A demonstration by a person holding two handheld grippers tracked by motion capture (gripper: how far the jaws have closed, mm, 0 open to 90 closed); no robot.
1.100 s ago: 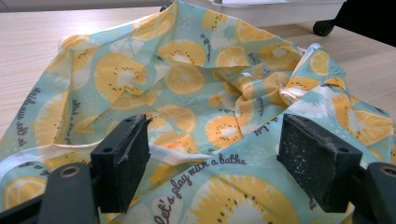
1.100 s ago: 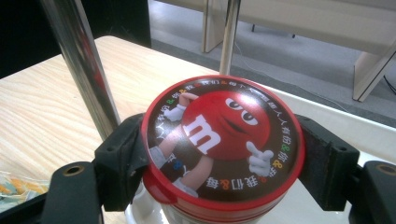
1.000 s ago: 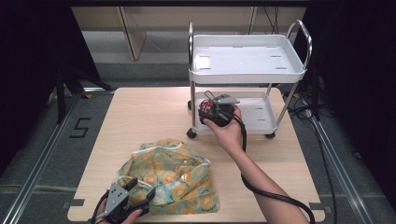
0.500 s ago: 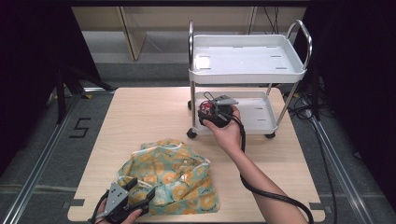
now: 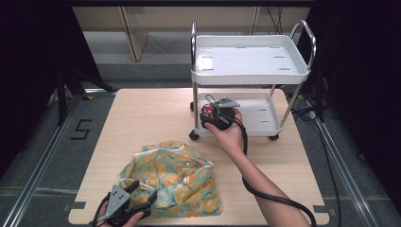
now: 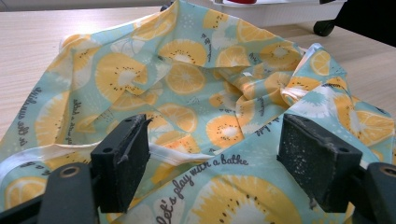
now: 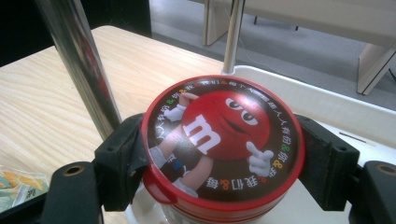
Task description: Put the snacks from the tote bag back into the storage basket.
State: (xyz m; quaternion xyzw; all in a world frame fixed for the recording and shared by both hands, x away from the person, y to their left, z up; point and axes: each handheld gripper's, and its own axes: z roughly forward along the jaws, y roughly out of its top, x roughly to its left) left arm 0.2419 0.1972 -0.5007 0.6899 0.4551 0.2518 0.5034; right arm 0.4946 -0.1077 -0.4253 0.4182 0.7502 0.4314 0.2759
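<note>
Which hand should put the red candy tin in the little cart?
The right one, probably. The right gripper already clamps the red-lidded tin at the cart's lower shelf. The left gripper stands open over the fruit-print cloth, away from the cart.

A light wooden table (image 5: 142,118) stands on grey carpet (image 5: 38,137) marked with a black numeral 5 (image 5: 81,128). Beyond it, pale wooden furniture (image 5: 137,28) borders dark surroundings, and metal floor rails (image 5: 42,165) flank the table.

The red-lidded tin (image 7: 223,144) is cut off below its lid — its body and base hidden.
</note>
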